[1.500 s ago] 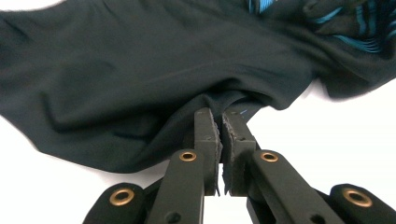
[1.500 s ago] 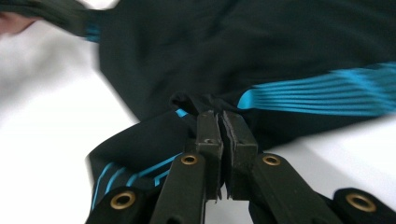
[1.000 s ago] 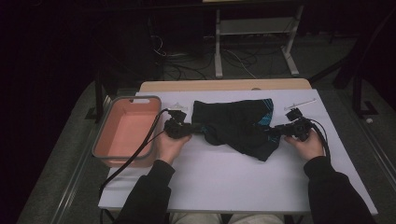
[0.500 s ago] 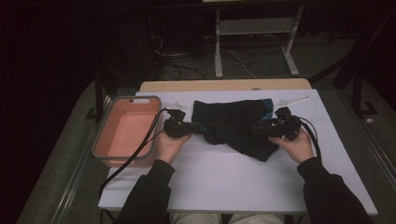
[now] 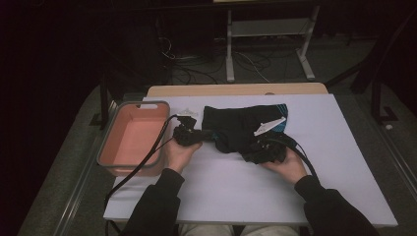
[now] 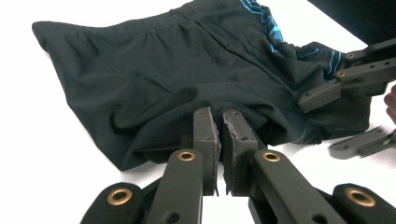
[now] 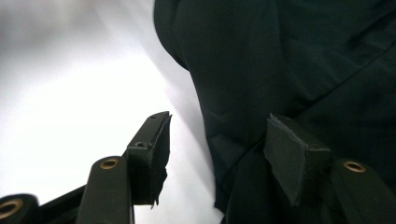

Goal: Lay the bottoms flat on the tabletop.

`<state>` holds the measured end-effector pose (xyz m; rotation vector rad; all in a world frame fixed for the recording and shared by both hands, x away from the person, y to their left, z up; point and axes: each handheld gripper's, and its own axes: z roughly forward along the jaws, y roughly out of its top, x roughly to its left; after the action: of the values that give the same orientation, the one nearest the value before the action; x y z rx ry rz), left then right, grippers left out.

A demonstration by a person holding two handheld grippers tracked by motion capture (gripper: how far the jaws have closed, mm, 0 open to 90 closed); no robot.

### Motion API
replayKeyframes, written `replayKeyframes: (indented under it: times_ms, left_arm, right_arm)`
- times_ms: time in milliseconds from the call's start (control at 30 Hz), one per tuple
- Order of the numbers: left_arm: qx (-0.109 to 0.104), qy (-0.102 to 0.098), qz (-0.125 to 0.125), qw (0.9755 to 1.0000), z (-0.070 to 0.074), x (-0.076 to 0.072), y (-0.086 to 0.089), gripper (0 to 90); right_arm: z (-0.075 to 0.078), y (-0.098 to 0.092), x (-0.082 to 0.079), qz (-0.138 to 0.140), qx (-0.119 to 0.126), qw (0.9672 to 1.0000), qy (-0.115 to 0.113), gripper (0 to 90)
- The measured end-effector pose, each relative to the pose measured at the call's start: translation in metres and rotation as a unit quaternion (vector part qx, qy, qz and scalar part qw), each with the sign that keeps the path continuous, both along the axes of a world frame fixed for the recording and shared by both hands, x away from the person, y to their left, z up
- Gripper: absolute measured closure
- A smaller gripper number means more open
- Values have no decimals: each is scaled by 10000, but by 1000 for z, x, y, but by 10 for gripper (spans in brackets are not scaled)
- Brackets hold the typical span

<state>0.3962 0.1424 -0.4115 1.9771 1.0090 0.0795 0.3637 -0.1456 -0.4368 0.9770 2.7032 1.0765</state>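
Black shorts spread on the white table right of the pink tub, left gripper pinching the fabric's near-left edge — jaws pressed together, right gripper just opening, jaws spread at the shorts' right side — cloth beside one pad.
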Motion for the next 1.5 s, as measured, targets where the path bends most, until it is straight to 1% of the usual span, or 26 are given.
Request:
replayKeyframes:
  times_ms: [33,167,200,233,300,367,467,500,567,600,667,733,767,800,833,900,933,1000,1067,1100,1200,1233,1333,1400,1467,1500]
  left_arm:
    - [2,12,-2,10000,0,0,0,848]
    - [23,22,-11,10000,-2,0,-1,848]
    - [49,21,-12,10000,-3,0,-1,848]
    - [68,25,-14,10000,-3,0,-2,847]
    - [103,49,-19,9999,-5,0,-3,847]
    - [109,68,-32,9999,-7,0,-4,848]
    - [130,84,-45,9999,-8,0,-5,848]
    - [134,86,-41,9999,-8,0,-5,848]
    - [144,83,-42,9999,-8,0,-5,848]
    - [144,75,-45,9999,-8,0,-5,848]
    - [141,62,-43,9999,-8,1,-5,848]
    - [167,-23,-40,9998,-7,1,-5,849]
    - [169,-29,-38,9998,-7,1,-4,849]
    - [140,-33,-22,9999,-6,2,-4,849]
    - [134,-52,-15,9999,-5,3,-3,849]
    - [109,-89,13,9999,-2,4,-2,849]
    - [68,-115,43,9999,-1,5,-2,849]
    - [27,-152,89,9998,-1,6,-1,850]
    - [-5,-242,204,9995,-3,9,-3,851]
    - [-10,-256,250,9994,-5,10,-3,851]
    - [-102,-213,462,9987,-12,17,-5,852]
    - [-128,-208,515,9984,-13,18,-4,852]
    - [-250,-192,788,9964,-15,24,-2,854]
    - [-340,-172,916,9951,-16,26,-1,854]
    - [-355,-133,1035,9939,-19,31,-2,854]
    - [-357,-129,1067,9936,-21,32,-2,854]
  right_arm:
    - [-3,1,1,-2,-74,9999,-72,409]
    - [-12,2,6,-137,-391,9990,-146,466]
    - [-13,1,6,-139,-449,9985,-296,491]
    - [-14,2,6,-138,-498,9979,-389,492]
    - [-14,2,8,-197,-478,9980,-370,520]
    - [-14,1,8,-200,-518,9976,-418,575]
    - [-13,-2,11,-246,-493,9978,-376,695]
    - [-13,-4,13,-262,-452,9981,-316,725]
    - [-12,-7,16,-296,-360,9988,-167,743]
    - [-12,-8,17,-290,-322,9990,-131,750]
    - [-11,-9,19,-282,-305,9991,-63,763]
    - [-9,-9,20,-266,-325,9991,21,770]
    - [-6,-10,22,-242,-324,9992,52,772]
    - [-3,-11,23,-239,-295,9992,76,772]
    - [0,-13,25,-217,-208,9995,108,773]
    - [7,-18,28,-181,43,9996,205,775]
    - [10,-20,29,-186,99,9995,224,775]
    - [18,-28,35,-207,328,9989,255,776]
    - [23,-36,43,-282,636,9969,366,776]
    - [24,-42,49,-318,810,9953,432,776]
    - [23,-51,60,-385,1148,9911,557,776]
    - [23,-54,65,-408,1200,9898,656,776]
    - [21,-62,74,-545,1292,9880,645,777]
    - [19,-67,81,-687,1312,9871,615,779]
    - [14,-72,87,-827,1310,9859,630,781]
    - [10,-73,91,-909,1263,9859,615,781]
